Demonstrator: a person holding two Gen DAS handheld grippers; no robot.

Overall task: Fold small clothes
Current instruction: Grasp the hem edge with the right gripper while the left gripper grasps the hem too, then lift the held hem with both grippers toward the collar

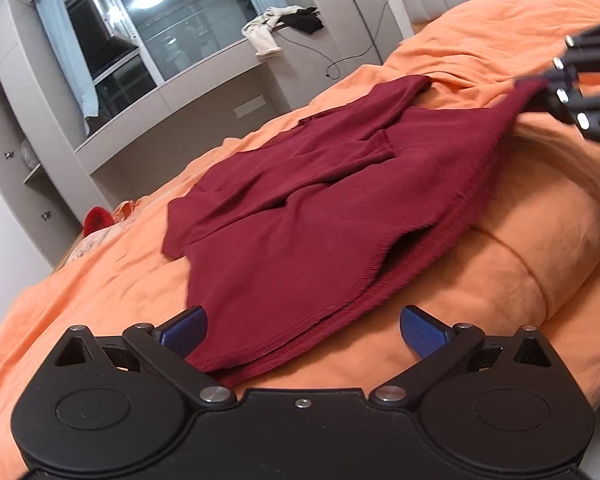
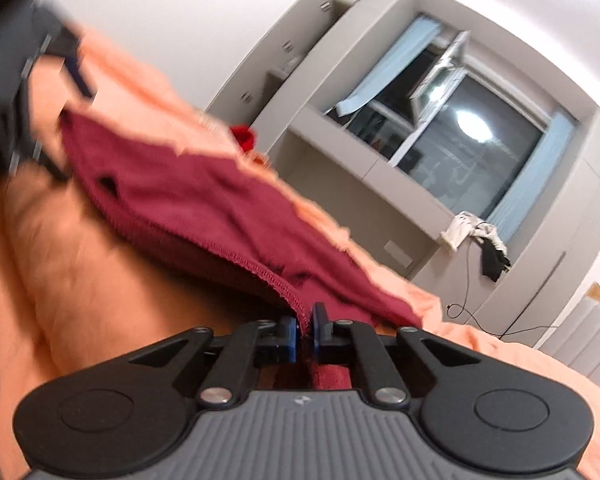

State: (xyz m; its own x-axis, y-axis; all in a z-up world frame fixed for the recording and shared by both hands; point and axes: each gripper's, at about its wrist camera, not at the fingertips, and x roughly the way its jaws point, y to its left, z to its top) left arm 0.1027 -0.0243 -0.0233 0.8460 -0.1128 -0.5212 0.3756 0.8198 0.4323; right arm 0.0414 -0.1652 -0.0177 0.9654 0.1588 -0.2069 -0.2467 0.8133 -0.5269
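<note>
Maroon garment (image 1: pixel 300 208) sprawls lengthwise across the orange bedding (image 1: pixel 540 248); right gripper (image 2: pixel 305 330) pinches its hem, left gripper (image 1: pixel 303 330) gapes.

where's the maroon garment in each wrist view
Left wrist: maroon garment fills the centre, spread on the orange bedding, running to the upper right.
Right wrist: it crosses from upper left to bottom centre.
Shared landmark: the window.

I see a bed (image 1: pixel 520 248) covered by a rumpled orange quilt (image 1: pixel 100 280). A dark red garment (image 1: pixel 300 208) lies spread across it, one corner lifted off. A small bright red item (image 1: pixel 98 218) sits at its far edge.
</note>
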